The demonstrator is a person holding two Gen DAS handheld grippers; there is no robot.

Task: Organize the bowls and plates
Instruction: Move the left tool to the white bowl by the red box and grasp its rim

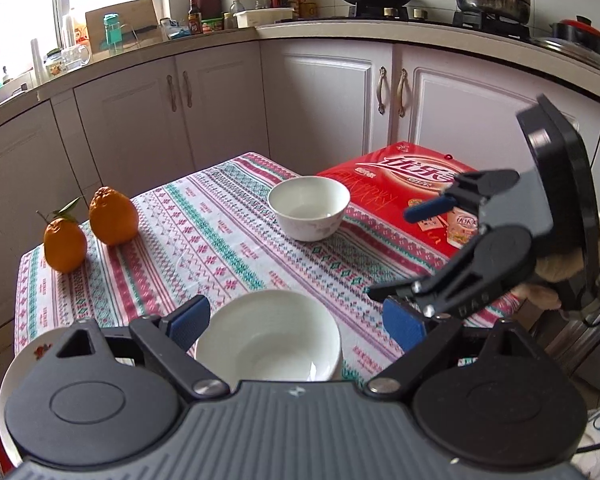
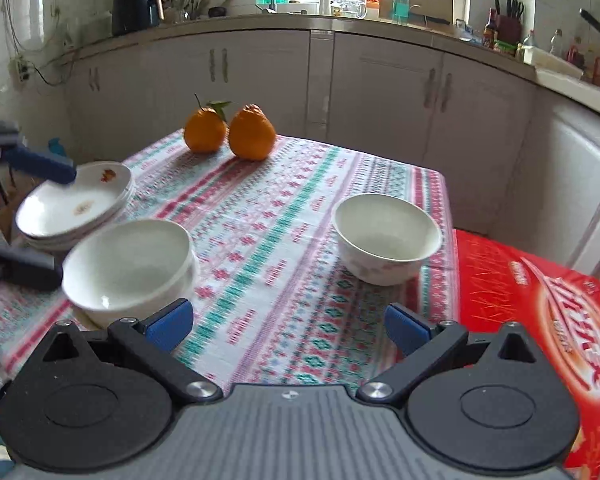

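A stack of white bowls (image 1: pixel 270 338) (image 2: pixel 130 266) sits near the table's front edge, between my left gripper's open fingers. A single white bowl (image 1: pixel 309 207) (image 2: pixel 386 236) stands farther back beside the red box. A stack of white plates (image 2: pixel 76 206) with a flower print lies to the left; its rim (image 1: pixel 36 354) shows under my left gripper. My left gripper (image 1: pixel 296 326) (image 2: pixel 40 220) is open and holds nothing. My right gripper (image 2: pixel 288 326) (image 1: pixel 396 252) is open and empty, above the cloth, right of the bowl stack.
Two oranges (image 1: pixel 90 232) (image 2: pixel 230 132) sit at the table's far left corner. A red box (image 1: pixel 404 192) (image 2: pixel 540 312) lies at the right edge. A patterned tablecloth (image 1: pixel 204 232) covers the table. Kitchen cabinets (image 1: pixel 324 96) and a worktop stand behind.
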